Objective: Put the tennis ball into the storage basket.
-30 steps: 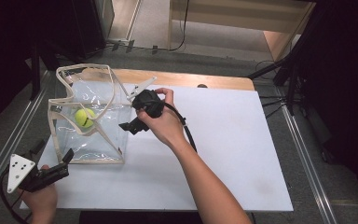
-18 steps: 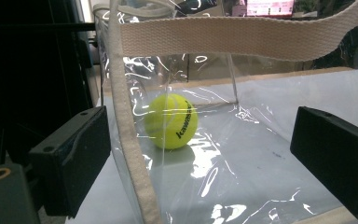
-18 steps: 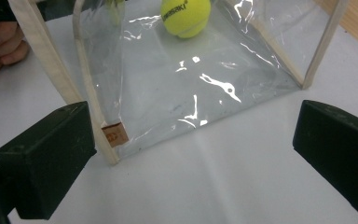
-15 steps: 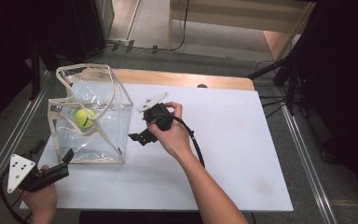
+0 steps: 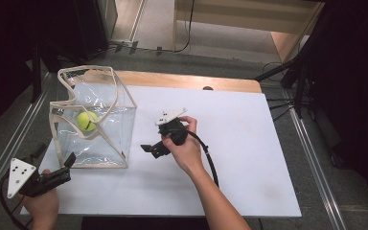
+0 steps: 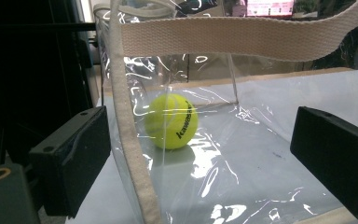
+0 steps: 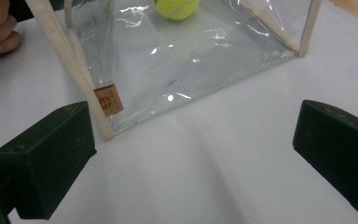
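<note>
At the near left edge of the white board (image 5: 249, 158), the left gripper (image 5: 63, 168) sits in the person's left hand (image 5: 40, 206), jaws spread and empty, aimed at the near corner of the bag (image 5: 105, 139); in the left gripper view a cream edge strip stands between the jaws. Just right of the bag, the right hand (image 5: 187, 151) holds the right gripper (image 5: 149, 149) low over the board, jaws spread wide with nothing between them, pointing at the bag's side.

The bag is clear plastic with cream webbing edges and handles (image 6: 223, 32), upright and open at the top, on the board's left part. A small brown tag (image 7: 108, 100) sits at one lower corner. Inside, a yellow-green ball (image 6: 171, 121) rests on the bag's floor, printed in dark letters.

The board lies on a wooden table (image 5: 191, 81). Beyond are grey floor, cables (image 5: 187, 33) and dark stands.
</note>
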`<action>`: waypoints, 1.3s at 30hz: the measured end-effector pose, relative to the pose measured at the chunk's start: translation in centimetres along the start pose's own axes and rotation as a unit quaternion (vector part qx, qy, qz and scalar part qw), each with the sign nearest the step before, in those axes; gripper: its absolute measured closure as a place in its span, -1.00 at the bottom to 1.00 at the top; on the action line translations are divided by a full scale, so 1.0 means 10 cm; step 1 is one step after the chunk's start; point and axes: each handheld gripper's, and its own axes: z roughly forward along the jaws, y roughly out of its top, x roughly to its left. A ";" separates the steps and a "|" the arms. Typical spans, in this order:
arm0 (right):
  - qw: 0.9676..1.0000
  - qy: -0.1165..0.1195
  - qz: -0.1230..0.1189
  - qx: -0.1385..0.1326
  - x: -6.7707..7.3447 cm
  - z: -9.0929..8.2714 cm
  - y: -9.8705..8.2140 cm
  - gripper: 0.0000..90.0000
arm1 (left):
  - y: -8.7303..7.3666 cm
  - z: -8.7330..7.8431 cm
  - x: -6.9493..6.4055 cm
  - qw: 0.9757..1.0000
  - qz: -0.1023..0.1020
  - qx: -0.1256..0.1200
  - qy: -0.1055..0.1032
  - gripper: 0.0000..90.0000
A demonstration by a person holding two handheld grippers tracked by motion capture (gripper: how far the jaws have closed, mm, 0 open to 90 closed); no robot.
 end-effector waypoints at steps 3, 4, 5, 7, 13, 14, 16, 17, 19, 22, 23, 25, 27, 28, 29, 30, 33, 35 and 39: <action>1.000 -0.005 0.005 -0.004 -0.01 -0.02 -0.10 -1.00 | 0.00 0.00 0.00 1.000 0.000 0.000 0.000 -0.88; 1.000 -0.005 0.009 -0.005 -0.02 -0.03 -0.14 -1.00 | 0.00 0.00 0.00 1.000 0.000 0.000 0.000 -0.88; 1.000 -0.004 0.010 -0.007 -0.02 -0.04 -0.17 -1.00 | 0.00 0.00 0.00 1.000 0.001 0.000 0.000 -0.88; 1.000 -0.007 0.015 -0.009 -0.02 -0.06 -0.24 -1.00 | 0.00 0.00 0.00 1.000 0.000 0.000 0.000 -0.88; 0.999 -0.018 0.023 -0.021 -0.04 -0.14 -0.42 -1.00 | 0.00 0.00 0.00 1.000 0.002 0.002 0.000 -0.88; 0.999 -0.022 0.027 -0.021 -0.05 -0.16 -0.46 -1.00 | 0.00 0.00 0.00 1.000 0.002 0.002 0.000 -0.88; 0.999 -0.025 0.028 -0.026 -0.06 -0.20 -0.51 -1.00 | 0.00 0.00 0.00 1.000 0.002 0.002 0.001 -0.88; 0.999 -0.028 0.029 -0.026 -0.06 -0.21 -0.53 -1.00 | 0.00 0.00 0.00 1.000 0.003 0.003 0.001 -0.88; 0.999 -0.031 0.034 -0.028 -0.07 -0.25 -0.59 -1.00 | 0.00 0.00 0.00 1.000 0.005 0.004 0.001 -0.88; 0.998 -0.036 0.037 -0.032 -0.09 -0.31 -0.67 -1.00 | 0.00 0.00 0.00 1.000 0.006 0.004 0.001 -0.88; 0.998 -0.039 0.038 -0.033 -0.09 -0.32 -0.69 -1.00 | 0.00 0.00 0.00 1.000 0.006 0.004 0.000 -0.88; 0.998 -0.042 0.041 -0.035 -0.10 -0.36 -0.73 -1.00 | 0.00 0.00 -0.01 1.000 0.004 0.004 0.002 -0.88; 0.997 -0.048 0.044 -0.038 -0.11 -0.40 -0.78 -1.00 | 0.00 0.00 -0.01 1.000 0.005 0.003 0.000 -0.88; 0.997 -0.049 0.047 -0.040 -0.12 -0.43 -0.81 -1.00 | 0.00 0.00 -0.01 1.000 0.005 0.003 0.000 -0.88; 0.997 -0.052 0.048 -0.041 -0.12 -0.45 -0.82 -1.00 | 0.00 0.00 -0.01 1.000 0.005 0.003 0.000 -0.88; 0.996 -0.054 0.051 -0.041 -0.13 -0.47 -0.84 -1.00 | 0.00 0.00 -0.01 1.000 0.005 0.003 0.000 -0.88; 0.995 -0.062 0.057 -0.047 -0.15 -0.54 -0.90 -1.00 | 0.00 0.00 -0.01 1.000 0.005 0.004 0.000 -0.88; 0.995 -0.068 0.059 -0.048 -0.16 -0.60 -0.93 -1.00 | 0.00 0.00 -0.01 1.000 0.005 0.004 0.001 -0.88; 0.994 -0.077 0.061 -0.050 -0.17 -0.68 -1.00 -1.00 | 0.00 0.01 -0.01 1.000 0.006 0.003 0.000 -0.88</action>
